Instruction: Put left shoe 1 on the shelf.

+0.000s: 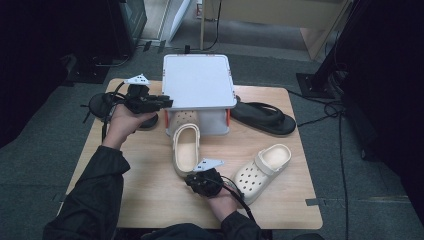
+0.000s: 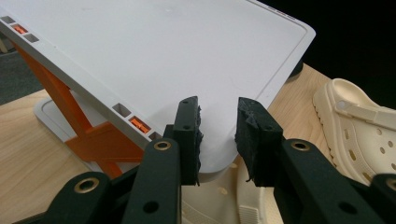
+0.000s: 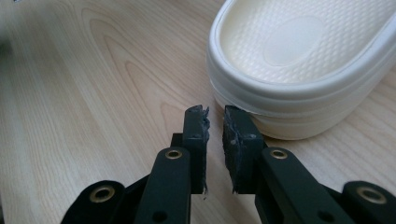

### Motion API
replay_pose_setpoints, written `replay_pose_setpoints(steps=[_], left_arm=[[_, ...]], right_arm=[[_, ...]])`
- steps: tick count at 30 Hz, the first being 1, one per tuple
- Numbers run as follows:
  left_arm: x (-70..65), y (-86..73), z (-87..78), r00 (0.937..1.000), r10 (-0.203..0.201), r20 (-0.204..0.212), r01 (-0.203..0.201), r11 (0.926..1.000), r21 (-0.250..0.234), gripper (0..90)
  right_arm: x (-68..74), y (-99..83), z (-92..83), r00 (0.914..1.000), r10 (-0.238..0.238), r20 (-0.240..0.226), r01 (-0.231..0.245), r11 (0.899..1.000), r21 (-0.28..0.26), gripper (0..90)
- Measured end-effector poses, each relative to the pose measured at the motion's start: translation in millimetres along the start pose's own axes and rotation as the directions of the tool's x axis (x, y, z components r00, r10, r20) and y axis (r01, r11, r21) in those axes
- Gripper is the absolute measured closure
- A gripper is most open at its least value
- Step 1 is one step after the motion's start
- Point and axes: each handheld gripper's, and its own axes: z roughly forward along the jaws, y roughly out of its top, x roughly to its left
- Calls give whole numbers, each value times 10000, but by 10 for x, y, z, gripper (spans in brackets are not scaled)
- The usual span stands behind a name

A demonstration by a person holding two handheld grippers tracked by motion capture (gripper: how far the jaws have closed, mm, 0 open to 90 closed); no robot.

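High view: pale wooden table [image 1: 150, 200] on grey carpet, dark room. Left gripper [image 1: 162, 102], jaws together, at white rack [image 1: 197, 80]. Right gripper [image 1: 192, 179], jaws together, touches cream clog [image 1: 186, 147] heel at table centre.

Cream clogs: two, one [image 1: 185, 149] with its toe under the rack, one [image 1: 262, 170] lying free at right. Black flip-flop [image 1: 263, 118]: one, beside the rack. White two-tier rack with orange braces [image 1: 198, 80]: one. Wooden counter [image 1: 145, 195]: one. Handheld grippers: two, left [image 1: 159, 103] and right [image 1: 196, 178].
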Motion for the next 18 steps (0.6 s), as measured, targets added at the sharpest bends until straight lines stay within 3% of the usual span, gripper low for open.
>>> replay_pose_setpoints(steps=[3,5,11,18], left_arm=[[-1,-1,-1,10000,0,-10,-1,10000,-4,705],[-4,0,-1,10000,40,-36,-40,10000,10,705],[-1,-3,-2,10000,12,-13,-12,10000,-10,706],[0,-4,-4,10000,-36,26,36,10000,-9,708]], right_arm=[[-10,57,-13,9988,-260,404,271,9993,-261,774],[-54,116,-16,9995,-201,259,212,9989,-410,782],[-99,282,29,9983,-306,506,342,9968,-725,763],[-213,432,172,9977,-250,632,279,9986,-459,755]])
